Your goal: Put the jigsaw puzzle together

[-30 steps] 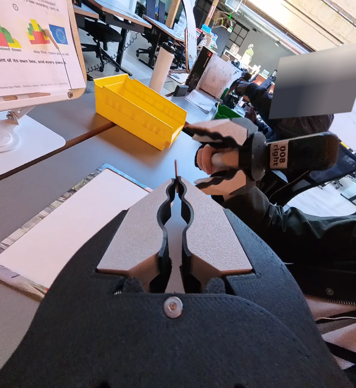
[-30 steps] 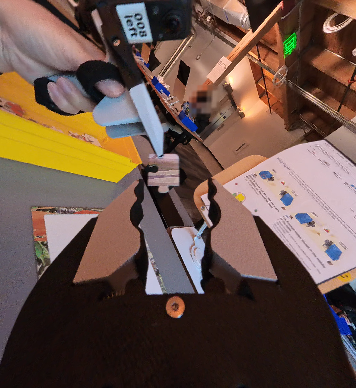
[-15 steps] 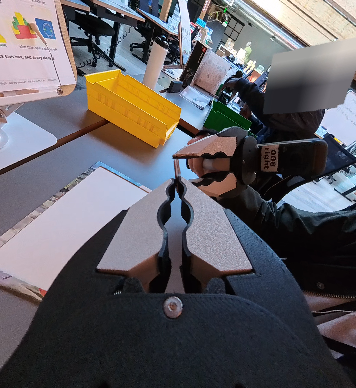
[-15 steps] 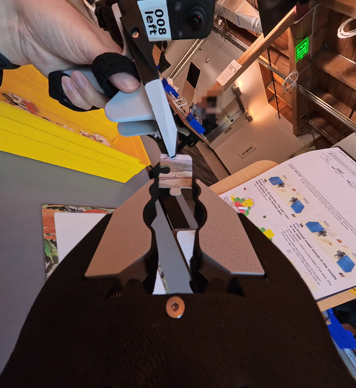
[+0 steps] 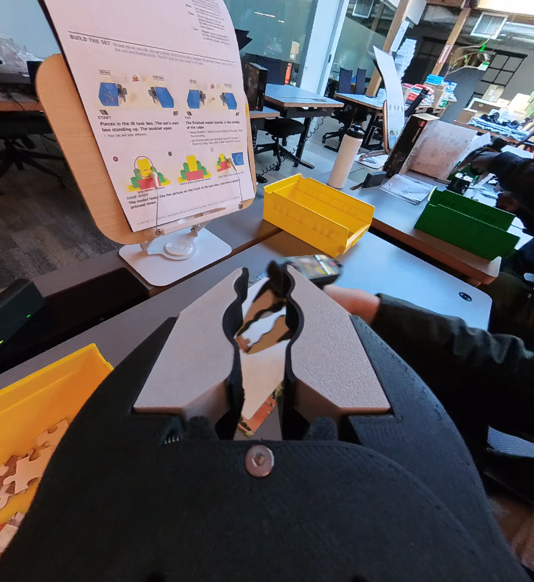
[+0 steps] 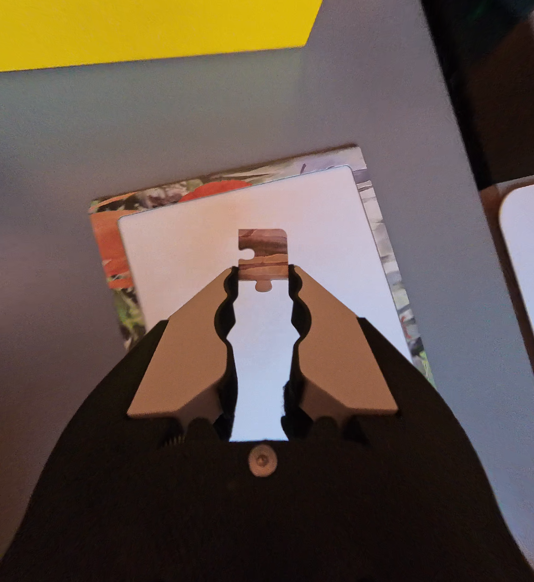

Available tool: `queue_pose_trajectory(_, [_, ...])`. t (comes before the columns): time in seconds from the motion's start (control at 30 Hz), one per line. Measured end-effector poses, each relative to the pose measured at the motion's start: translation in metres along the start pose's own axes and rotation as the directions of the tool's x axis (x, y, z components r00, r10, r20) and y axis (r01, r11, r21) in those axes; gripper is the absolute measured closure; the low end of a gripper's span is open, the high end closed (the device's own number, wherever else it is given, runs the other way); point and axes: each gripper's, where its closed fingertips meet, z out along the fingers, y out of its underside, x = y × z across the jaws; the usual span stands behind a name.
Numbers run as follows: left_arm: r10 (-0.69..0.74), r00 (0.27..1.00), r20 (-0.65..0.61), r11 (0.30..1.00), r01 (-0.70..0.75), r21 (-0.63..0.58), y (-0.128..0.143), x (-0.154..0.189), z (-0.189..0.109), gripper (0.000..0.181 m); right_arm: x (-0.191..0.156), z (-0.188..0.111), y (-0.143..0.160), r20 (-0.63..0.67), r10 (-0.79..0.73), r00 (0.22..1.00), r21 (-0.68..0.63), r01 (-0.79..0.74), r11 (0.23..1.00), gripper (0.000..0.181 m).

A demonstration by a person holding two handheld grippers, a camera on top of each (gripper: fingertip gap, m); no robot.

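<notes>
A corner puzzle piece (image 6: 263, 254), printed in brown and mauve bands, is pinched by its lower edges between the tips of the right gripper (image 6: 262, 271). 2 straight edges and 1 rounded corner are shown at its far side; 1 notch is cut in its left edge and 1 tab projects back into the gap between the jaws. The piece is held face up above the white recess of the puzzle tray (image 6: 322, 220), whose printed border (image 6: 111, 248) is seen to the left of and beyond the jaws. Whether the piece touches the tray cannot be told from this view.

In the left wrist view, the jaws of the left gripper (image 5: 265, 277) are spread, with nothing between them. Through that gap the right gripper is seen ahead and lower, over the tray. Loose pieces (image 5: 20, 472) lie in a yellow bin (image 5: 39, 387) to the left of the left jaw. An instruction sheet (image 5: 165, 126) on a stand, a 2nd yellow bin (image 5: 316, 214) and a green bin (image 5: 467, 223) lie well beyond the jaw tips, on the grey table (image 5: 401, 277).

The step in hand is judged to be the placing of the 1st piece; no piece is seen lying in the tray. The next move is judged to call for carrying the piece to whichever tray corner suits its 2 straight edges, laying it flat against both border edges, and only then parting the jaws.
</notes>
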Motion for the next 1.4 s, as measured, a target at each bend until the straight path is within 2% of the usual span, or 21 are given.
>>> queue_pose_trajectory(0.17, [-0.012,0.999,-0.043,0.999,0.01,-0.041,0.007,0.001,0.0,0.163,0.021,0.029,-0.019,0.052,0.011,0.999,-0.03,-0.01,0.999,0.149])
queue_pose_trajectory(0.37, [-0.031,0.997,-0.065,0.999,0.029,-0.038,0.007,-0.002,0.0,0.163,0.038,0.049,-0.017,0.061,-0.011,0.998,-0.093,0.016,0.996,0.149])
queue_pose_trajectory(0.47, [-0.033,0.996,-0.077,0.999,0.03,-0.033,0.006,-0.003,-0.001,0.163,0.045,0.051,-0.019,0.049,-0.007,0.999,-0.069,0.01,0.998,0.148])
queue_pose_trajectory(0.53, [-0.039,0.996,-0.083,0.999,0.036,-0.033,0.007,-0.003,-0.001,0.163,0.053,0.048,-0.022,0.009,-0.02,1.0,-0.045,0.021,0.999,0.139])
queue_pose_trajectory(0.67, [-0.044,0.995,-0.092,0.999,0.043,-0.023,0.005,-0.004,-0.004,0.163,0.051,0.036,-0.029,0.001,-0.039,0.999,0.028,0.039,0.999,0.148])
queue_pose_trajectory(0.77, [-0.045,0.995,-0.093,0.999,0.044,-0.016,0.004,-0.004,-0.006,0.163,0.047,0.034,-0.022,-0.014,-0.034,0.999,-0.008,0.034,0.999,0.154])
queue_pose_trajectory(0.9, [-0.047,0.994,-0.096,0.999,0.046,-0.008,0.002,-0.004,-0.008,0.163,0.044,0.035,-0.017,-0.01,0.078,0.997,-0.012,-0.078,0.997,0.166])
queue_pose_trajectory(1.2, [-0.032,0.994,-0.103,0.999,0.03,-0.02,0.003,0.002,-0.006,0.163,0.043,0.048,-0.009,-0.024,0.147,0.989,-0.035,-0.148,0.988,0.155])
queue_pose_trajectory(1.4, [-0.039,0.994,-0.107,0.999,0.037,-0.019,0.003,0.002,-0.005,0.163,0.044,0.052,-0.011,-0.028,0.157,0.987,-0.025,-0.158,0.987,0.156])
